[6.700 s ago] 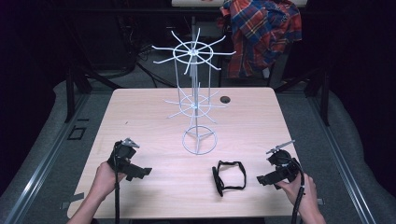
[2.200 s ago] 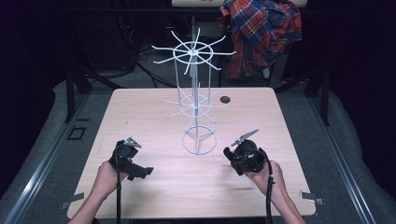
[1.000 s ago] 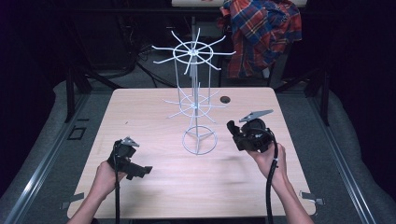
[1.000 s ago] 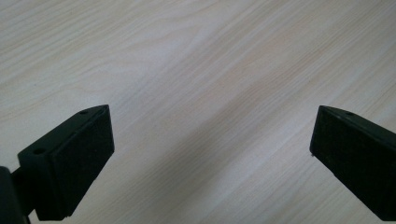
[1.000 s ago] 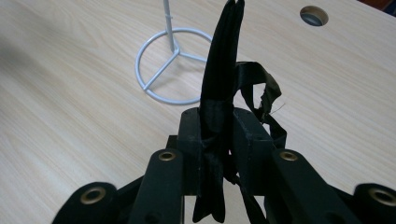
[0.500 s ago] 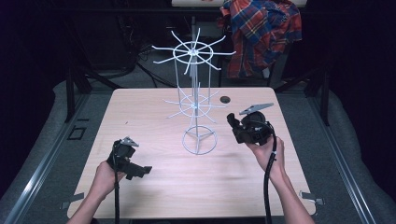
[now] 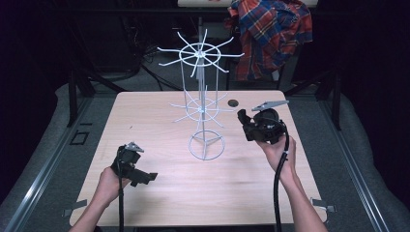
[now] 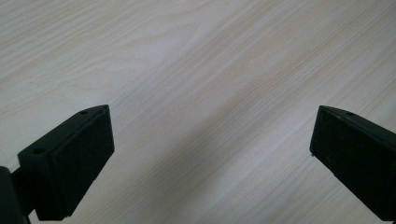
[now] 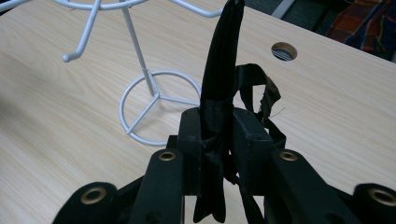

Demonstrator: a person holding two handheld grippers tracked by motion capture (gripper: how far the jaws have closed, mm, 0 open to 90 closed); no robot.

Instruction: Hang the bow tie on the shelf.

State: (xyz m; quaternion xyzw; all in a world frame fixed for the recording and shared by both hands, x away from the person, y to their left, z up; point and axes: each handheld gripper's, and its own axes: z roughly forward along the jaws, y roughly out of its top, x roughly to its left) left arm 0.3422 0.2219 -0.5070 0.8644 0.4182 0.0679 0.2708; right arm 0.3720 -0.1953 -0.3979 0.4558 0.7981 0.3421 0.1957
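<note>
- The right gripper (image 7: 247,126) was clamped tight on one black strap (image 9: 223,93), held up off the table (image 7: 159,116) just to the right of the wire rack (image 7: 202,104)
- In the right gripper view the strap stood up between the jaws, with a loose loop (image 9: 261,91) hanging out at one side; gripping it low probably kept the upper part free to slip over a hook
- The gripper faced the rack's lower ring of hooks (image 7: 200,107), which suggests the strap was meant to be hung there
- The left gripper (image 7: 145,178) lay on the table near the front left, jaws wide apart and empty over bare wood, likely parked out of the way
- Count: one strap, one rack with two tiers of hooks and a round base (image 7: 206,146), two grippers, one small hole (image 7: 233,103) in the tabletop, one plaid shirt (image 7: 270,34) behind the table
</note>
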